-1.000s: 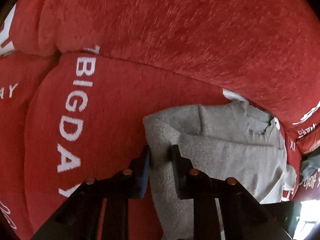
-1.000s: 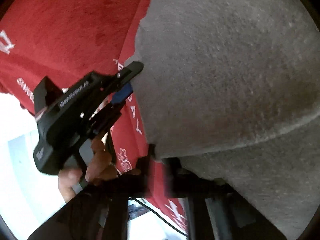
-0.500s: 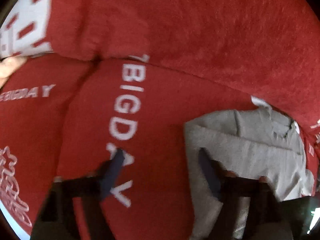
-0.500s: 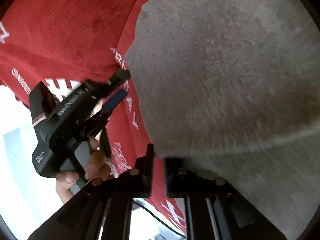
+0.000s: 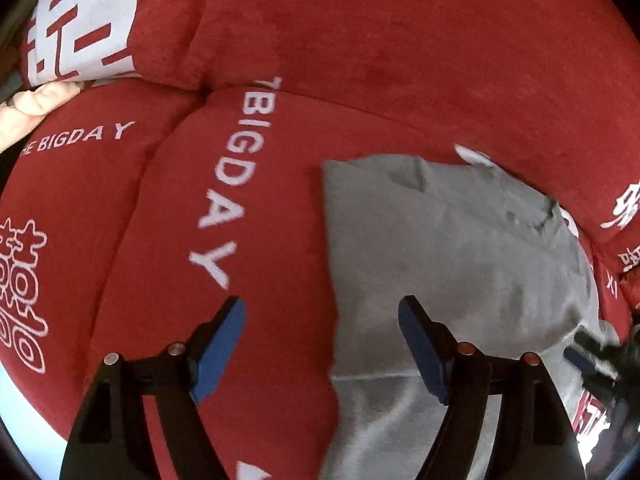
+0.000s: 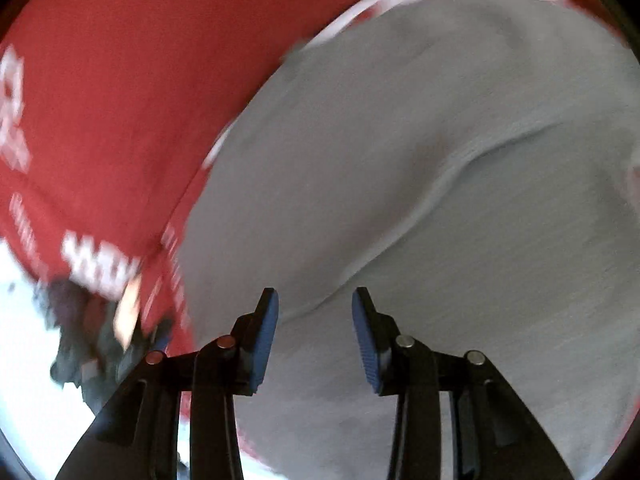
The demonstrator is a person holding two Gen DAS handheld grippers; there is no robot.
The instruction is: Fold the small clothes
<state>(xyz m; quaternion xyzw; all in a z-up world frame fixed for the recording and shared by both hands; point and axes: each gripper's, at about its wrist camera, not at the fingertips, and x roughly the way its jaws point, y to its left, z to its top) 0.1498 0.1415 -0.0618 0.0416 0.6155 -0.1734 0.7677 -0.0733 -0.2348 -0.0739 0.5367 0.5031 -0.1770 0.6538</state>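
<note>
A big red sofa (image 5: 400, 60) with white words on it carries everything. A grey shirt (image 5: 460, 260) lies flat on the seat cushion, near the back cushion, with one fold line across it. The left gripper (image 5: 322, 308) is spread wide above the shirt's left edge, holding nothing. The right gripper (image 6: 315, 300) is also spread apart, above the grey cloth (image 6: 440, 180), pinching nothing. The right view is blurry.
</note>
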